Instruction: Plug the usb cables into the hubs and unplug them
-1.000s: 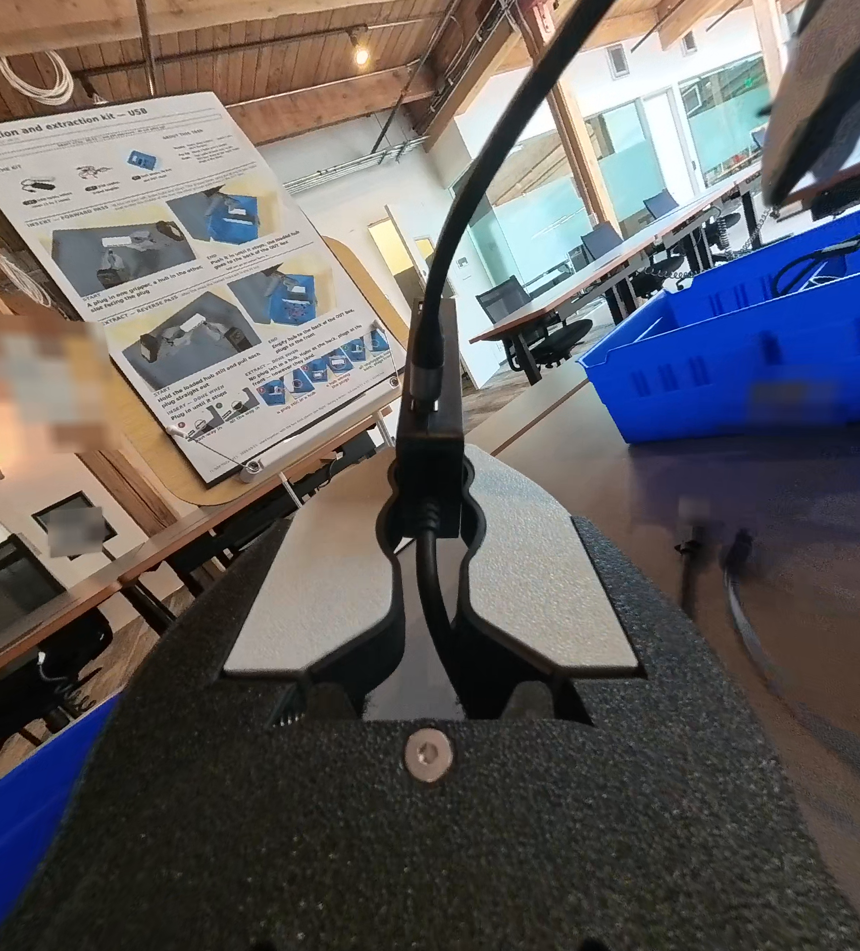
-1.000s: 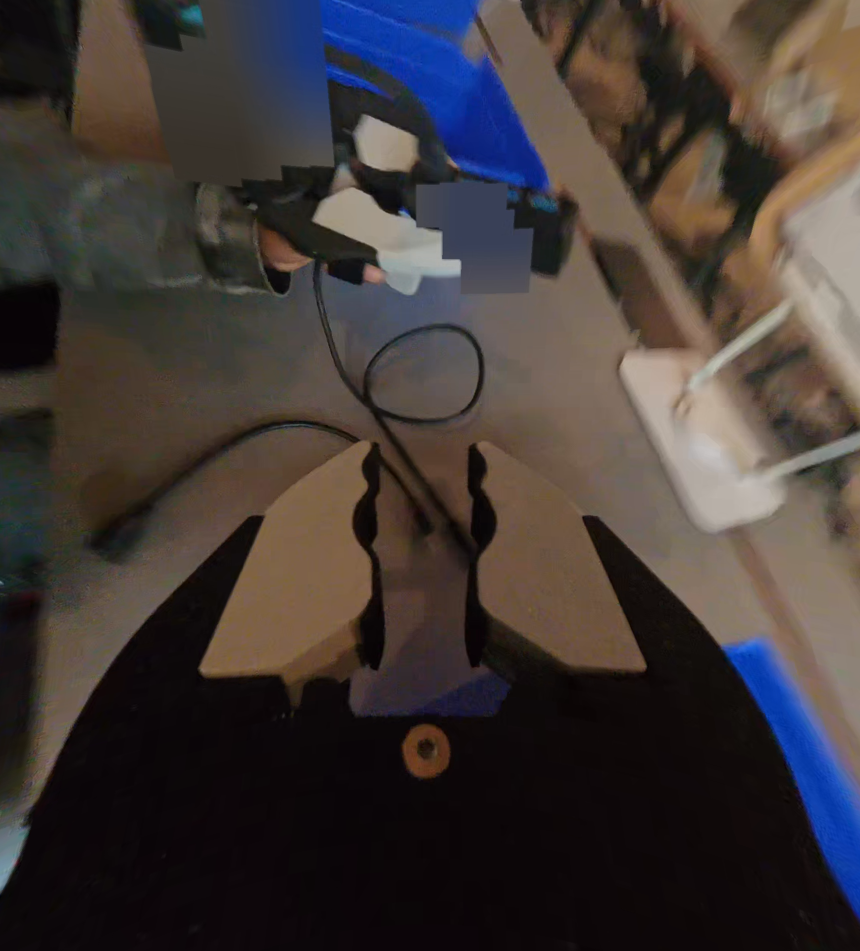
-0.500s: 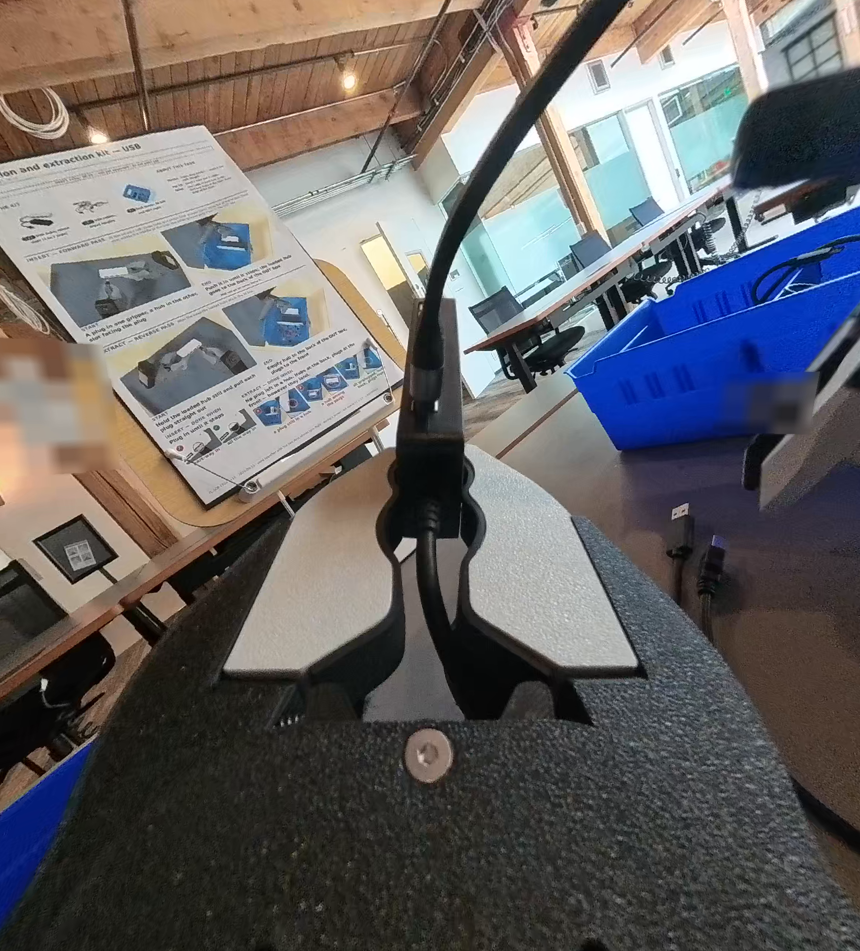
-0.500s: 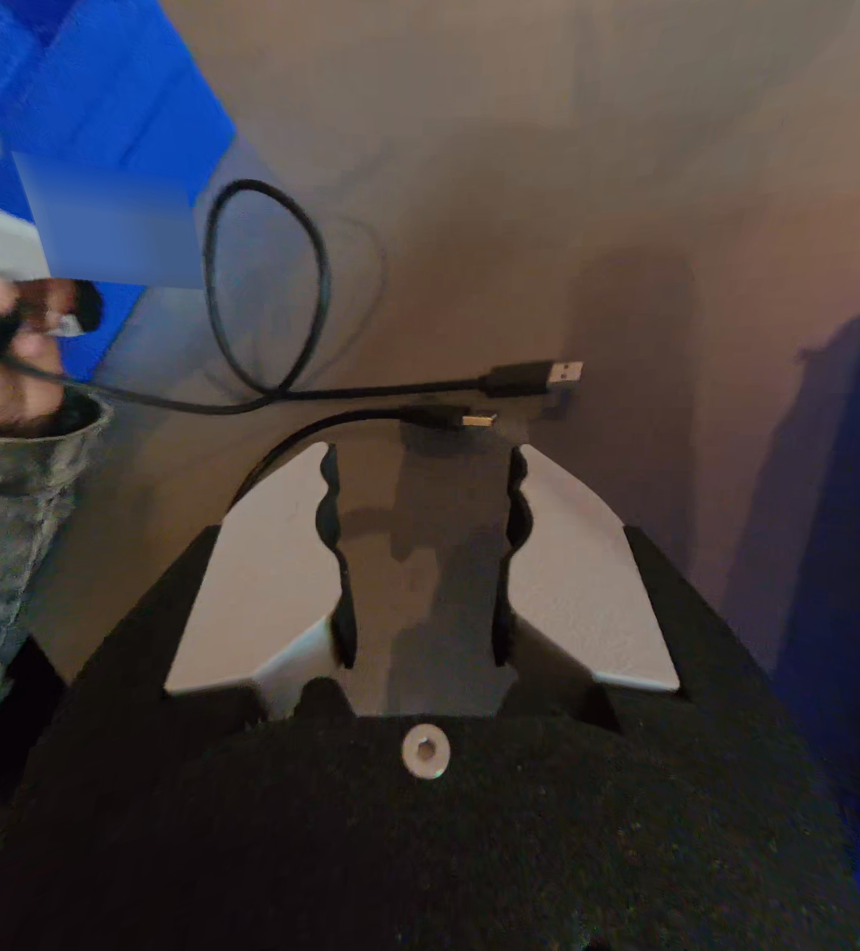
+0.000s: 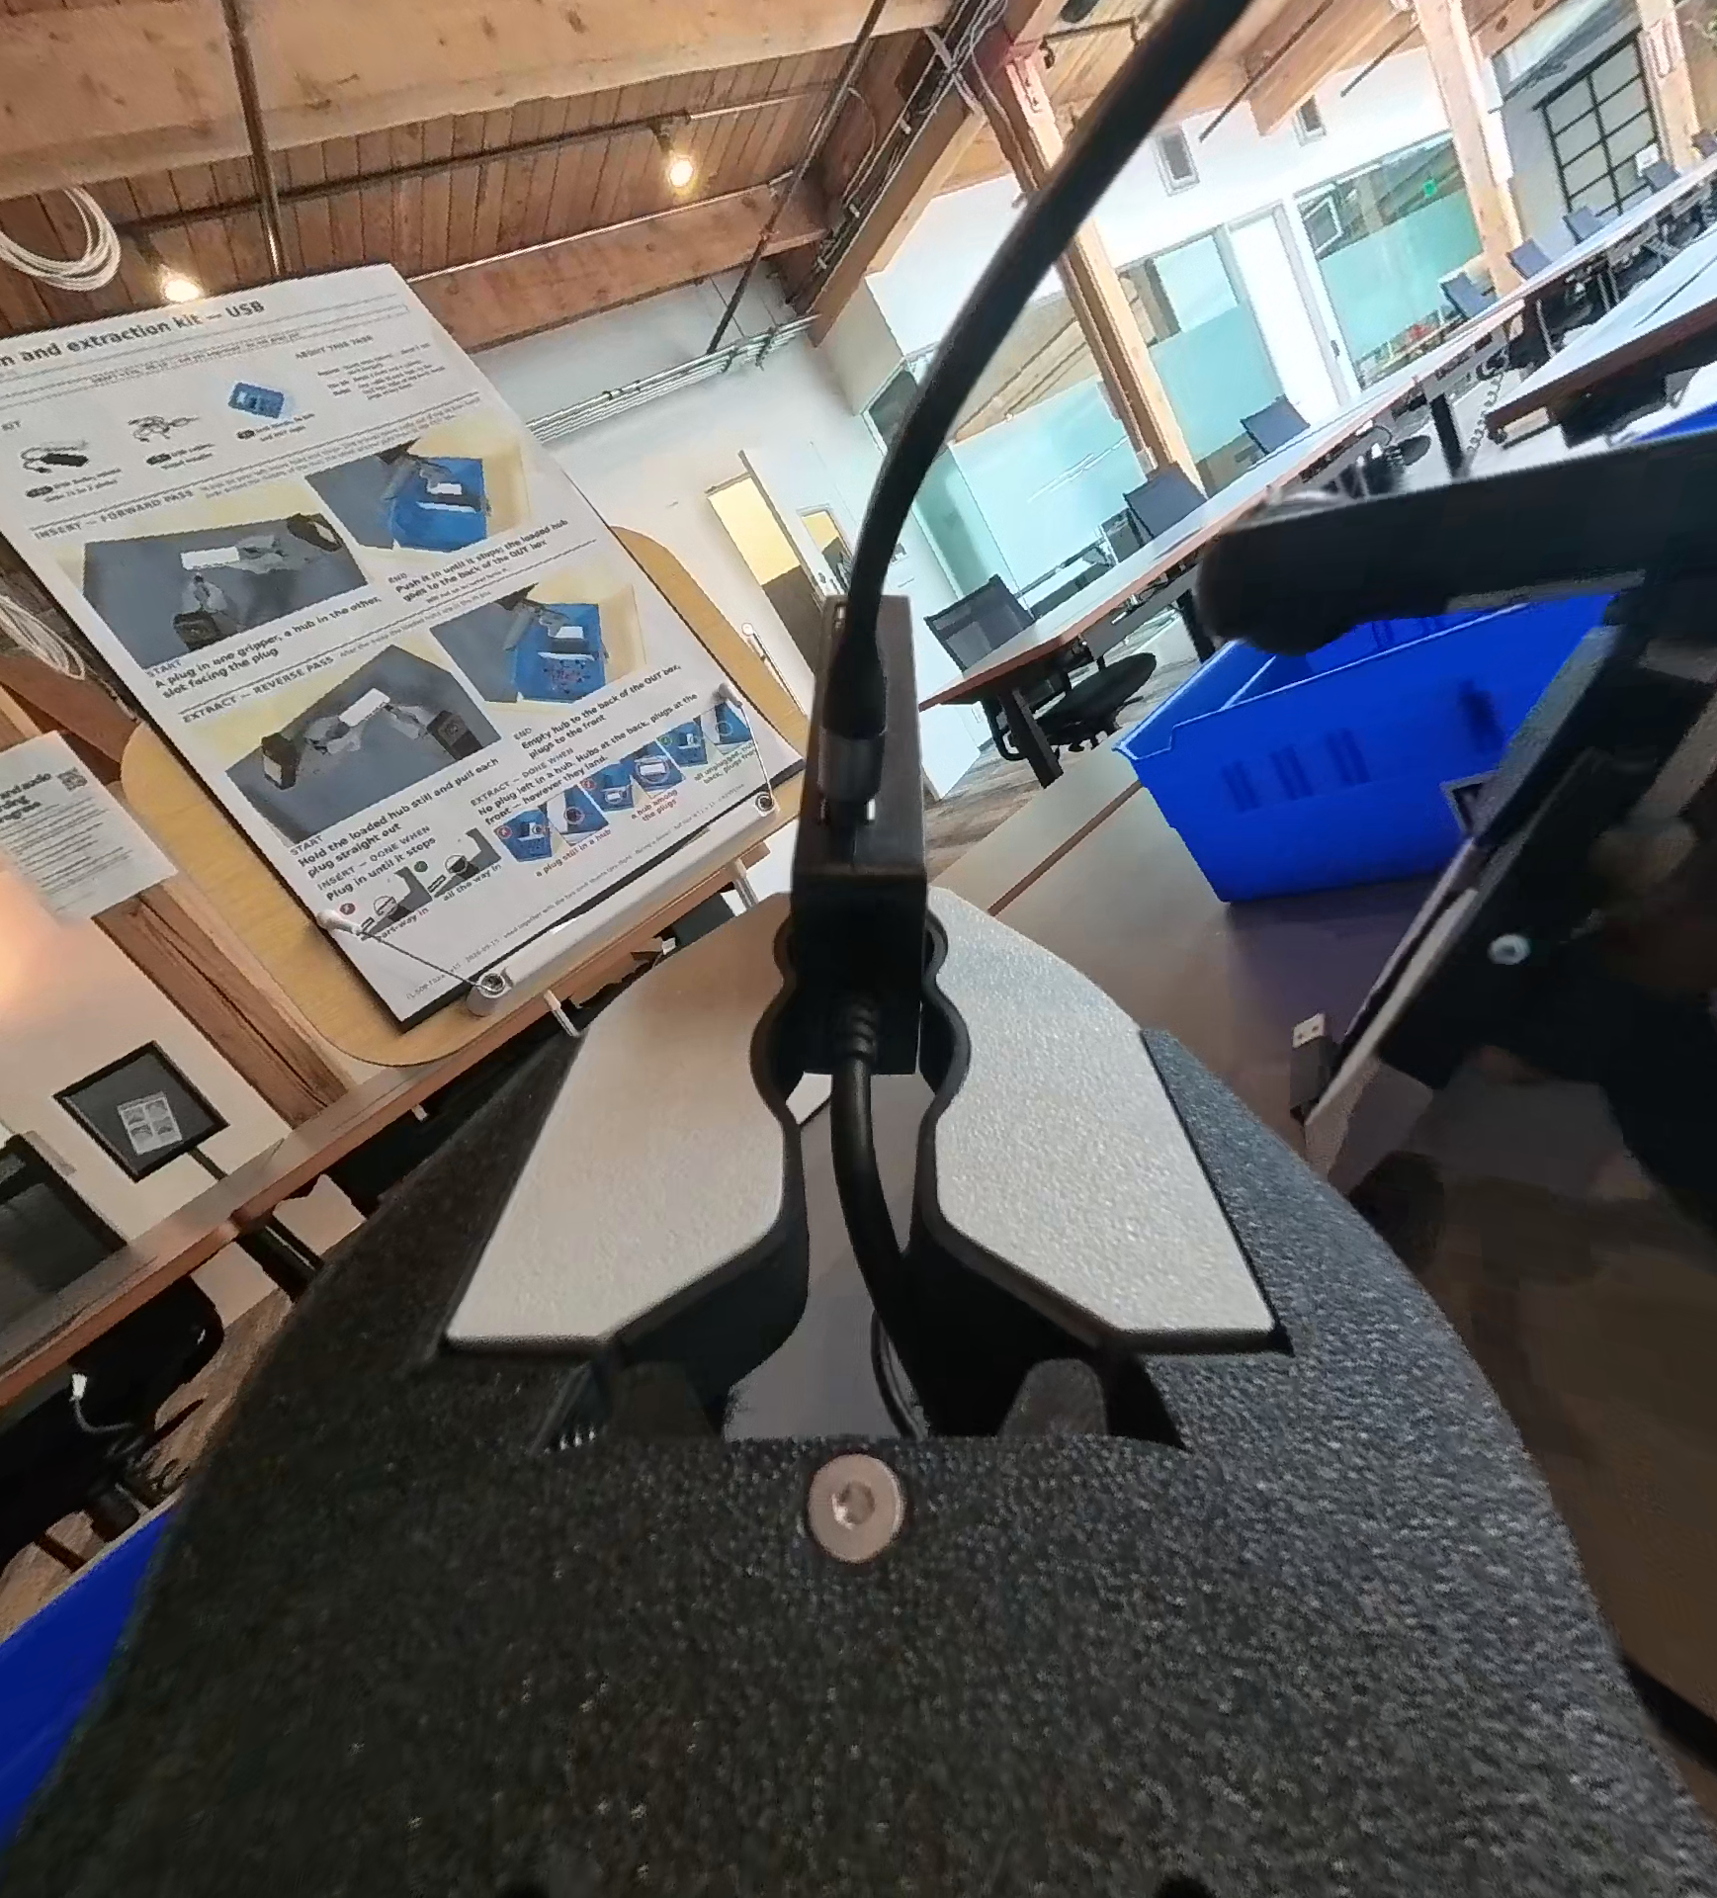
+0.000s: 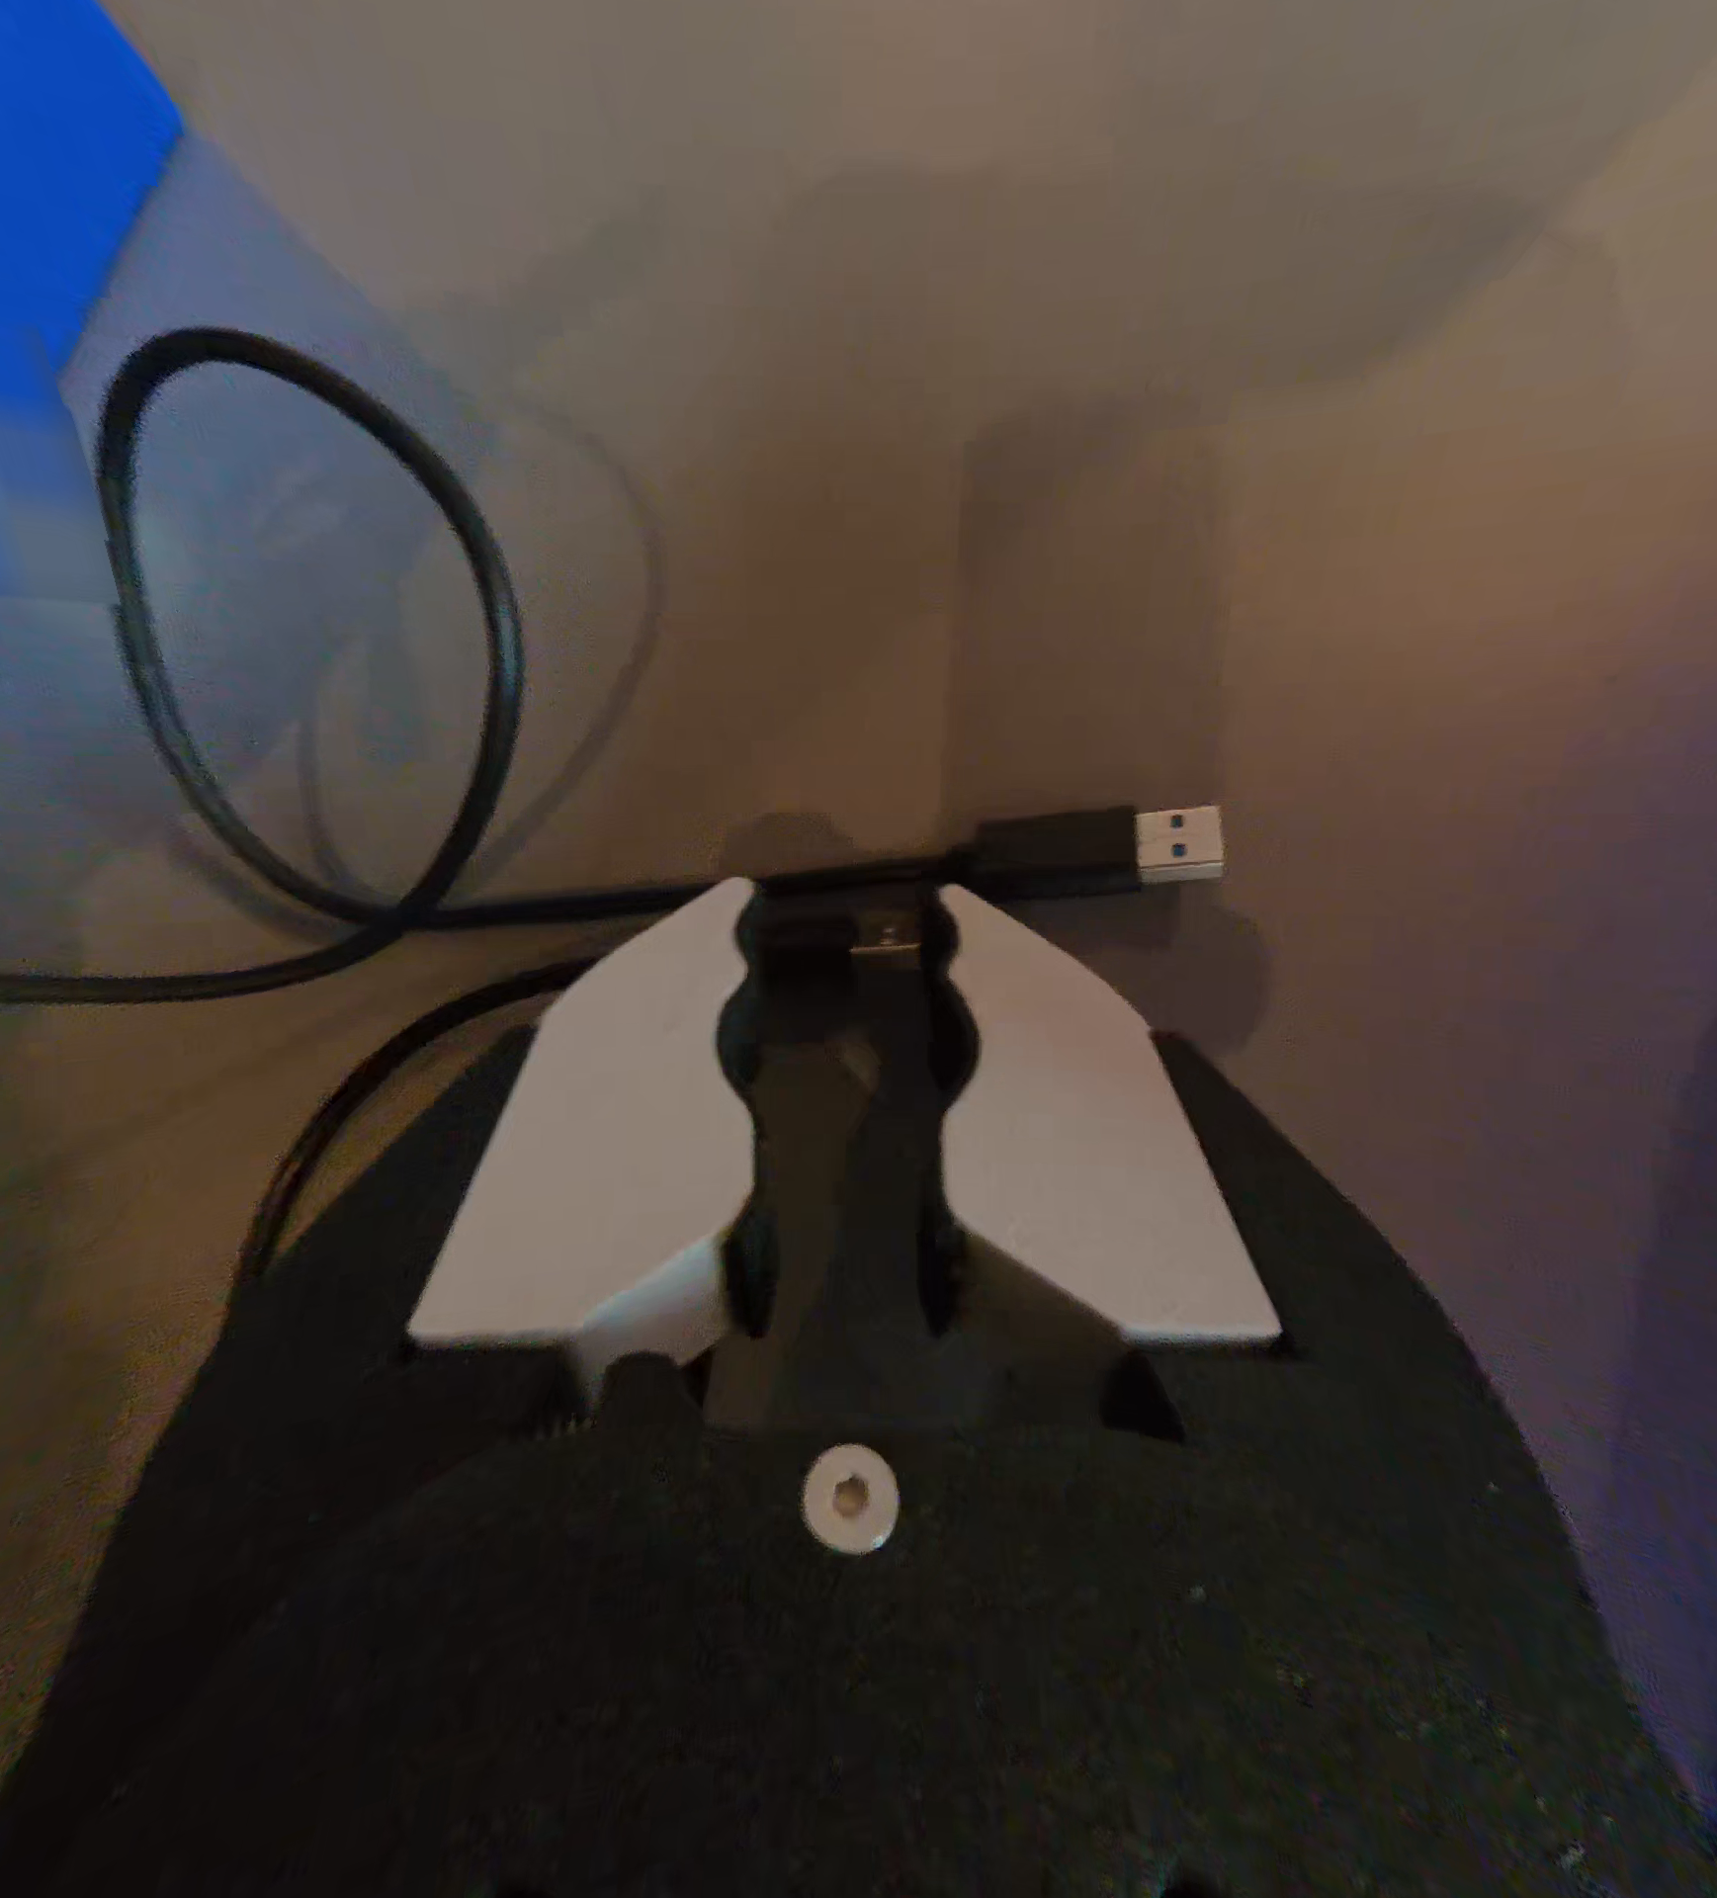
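Note:
My left gripper (image 5: 859, 991) is shut on a black USB hub (image 5: 859, 822) and holds it upright above the table. A black cable (image 5: 936, 411) is plugged into the hub's face and arcs up and to the right. My right gripper (image 6: 844, 924) is low over the table, jaws narrowed but still apart. A small USB plug (image 6: 885, 933) lies crosswise between its fingertips. A larger USB-A plug (image 6: 1100, 852) lies just beyond them, its cable looping to the left (image 6: 484, 616). The right gripper also shows in the left wrist view (image 5: 1552, 873).
A blue bin (image 5: 1347, 781) stands at the back right of the brown table (image 5: 1090, 904), and another blue bin (image 6: 2, 257) is at far left in the right wrist view. An instruction board (image 5: 320, 637) leans on a stand behind the table. One gripper's finger ends stand about 20 cm off the other's.
My right gripper swung round to face the table, came down over the two plugs, and its jaws narrowed. My left gripper kept the hub almost still.

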Demonstrator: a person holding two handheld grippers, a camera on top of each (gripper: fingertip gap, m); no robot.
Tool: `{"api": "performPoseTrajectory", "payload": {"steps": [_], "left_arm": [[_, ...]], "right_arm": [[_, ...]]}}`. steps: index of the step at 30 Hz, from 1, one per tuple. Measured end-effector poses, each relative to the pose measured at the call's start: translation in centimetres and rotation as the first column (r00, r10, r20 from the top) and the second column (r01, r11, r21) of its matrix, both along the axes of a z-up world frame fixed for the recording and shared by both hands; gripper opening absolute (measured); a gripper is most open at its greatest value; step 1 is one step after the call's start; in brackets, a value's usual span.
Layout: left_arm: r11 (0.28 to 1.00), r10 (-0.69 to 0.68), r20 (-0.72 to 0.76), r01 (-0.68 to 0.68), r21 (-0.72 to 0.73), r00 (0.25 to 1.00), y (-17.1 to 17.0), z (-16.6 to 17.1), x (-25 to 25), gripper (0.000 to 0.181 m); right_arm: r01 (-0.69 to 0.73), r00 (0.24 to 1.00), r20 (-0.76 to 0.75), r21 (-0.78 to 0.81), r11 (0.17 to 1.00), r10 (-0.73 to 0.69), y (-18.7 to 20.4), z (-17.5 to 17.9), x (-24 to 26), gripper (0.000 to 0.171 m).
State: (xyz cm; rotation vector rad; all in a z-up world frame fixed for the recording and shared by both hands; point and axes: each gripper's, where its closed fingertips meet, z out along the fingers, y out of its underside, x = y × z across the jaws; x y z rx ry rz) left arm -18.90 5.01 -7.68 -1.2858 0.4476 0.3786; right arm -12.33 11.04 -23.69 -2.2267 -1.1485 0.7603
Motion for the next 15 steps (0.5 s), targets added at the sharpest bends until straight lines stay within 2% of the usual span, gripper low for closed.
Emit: {"api": "performPoseTrajectory", "payload": {"steps": [2,3,7,10,11,13,14,15], "left_arm": [[1.0,-0.004,-0.005,0.004,0.0,1.0,0.0,0.0,0.2,0.018],[1.0,-0.002,-0.012,0.002,-0.002,1.0,0.1,0.0,0.2,0.018],[1.0,0.013,-0.004,-0.013,-0.003,1.0,0.0,0.0,-0.3,0.018],[1.0,0.014,0.015,-0.014,0.008,1.0,-0.1,0.3,-0.6,0.018],[1.0,0.017,0.017,-0.017,0.008,1.0,-0.1,0.3,-0.7,0.018],[1.0,0.023,0.02,-0.023,0.003,1.0,-0.1,0.2,-0.8,0.018],[1.0,0.026,0.021,-0.026,0.003,0.999,-0.1,0.2,-0.9,0.018],[1.0,0.025,0.022,-0.025,0.004,0.999,-0.1,0.2,-1.0,0.018]], "right_arm": [[-0.019,0.998,0.062,0.064,0.998,0.015,0.7,-0.4,-0.2,0.003],[-0.065,0.994,0.095,0.102,0.993,0.055,0.6,-0.5,-0.3,0.0],[-0.297,0.936,0.269,0.259,0.919,0.227,0.6,-0.4,0.3,0.0],[-0.361,0.917,0.288,0.302,0.882,0.277,1.6,1.4,0.6,0.0],[-0.368,0.921,0.239,0.272,0.889,0.308,1.2,2.4,0.5,0.002],[-0.419,0.907,0.107,0.134,0.898,0.407,-1.1,4.1,0.3,0.029],[-0.491,0.871,0.067,0.092,0.866,0.487,-2.6,4.5,0.4,0.038],[-0.595,0.803,0.076,0.131,0.793,0.591,-3.9,4.6,0.6,0.04]]}}
